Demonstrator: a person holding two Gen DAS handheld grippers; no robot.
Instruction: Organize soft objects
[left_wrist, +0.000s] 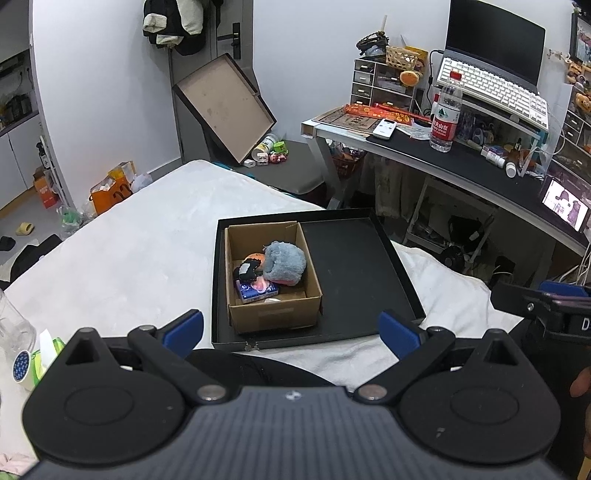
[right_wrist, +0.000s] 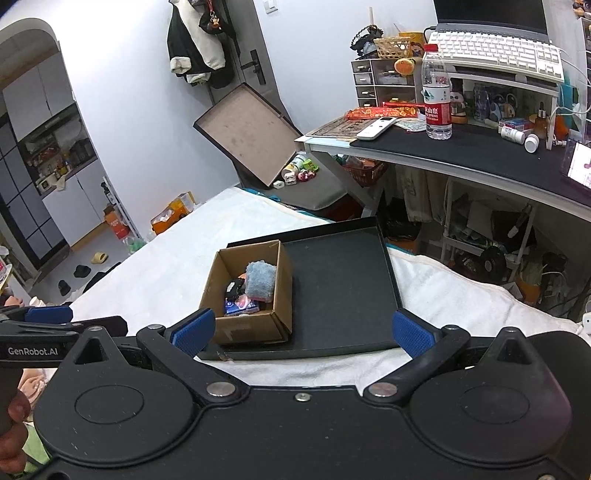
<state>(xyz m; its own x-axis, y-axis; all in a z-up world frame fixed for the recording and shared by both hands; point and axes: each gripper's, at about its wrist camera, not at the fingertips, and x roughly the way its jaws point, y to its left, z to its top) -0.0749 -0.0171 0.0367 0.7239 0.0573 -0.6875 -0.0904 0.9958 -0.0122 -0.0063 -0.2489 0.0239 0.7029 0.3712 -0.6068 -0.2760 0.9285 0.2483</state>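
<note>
A brown cardboard box (left_wrist: 273, 314) (right_wrist: 255, 326) stands in the left half of a shallow black tray (left_wrist: 354, 273) (right_wrist: 340, 295) on the white bed. Inside it lie a fluffy grey-blue plush (left_wrist: 286, 262) (right_wrist: 261, 280), a small black soft toy (left_wrist: 246, 270) (right_wrist: 233, 288), something orange and a blue packet (left_wrist: 255, 291) (right_wrist: 240, 306). My left gripper (left_wrist: 291, 330) is open, held back just short of the tray's near edge, nothing between its blue pads. My right gripper (right_wrist: 303, 332) is open too, over the tray's near edge, empty.
The white bedcover (left_wrist: 147, 240) stretches left of the tray. A desk (left_wrist: 461, 162) with a water bottle (left_wrist: 445, 114), keyboard and clutter stands at the right. A second tray lid (left_wrist: 225, 107) leans on the far wall. A clear plastic bottle and green packet (left_wrist: 40, 350) lie near left.
</note>
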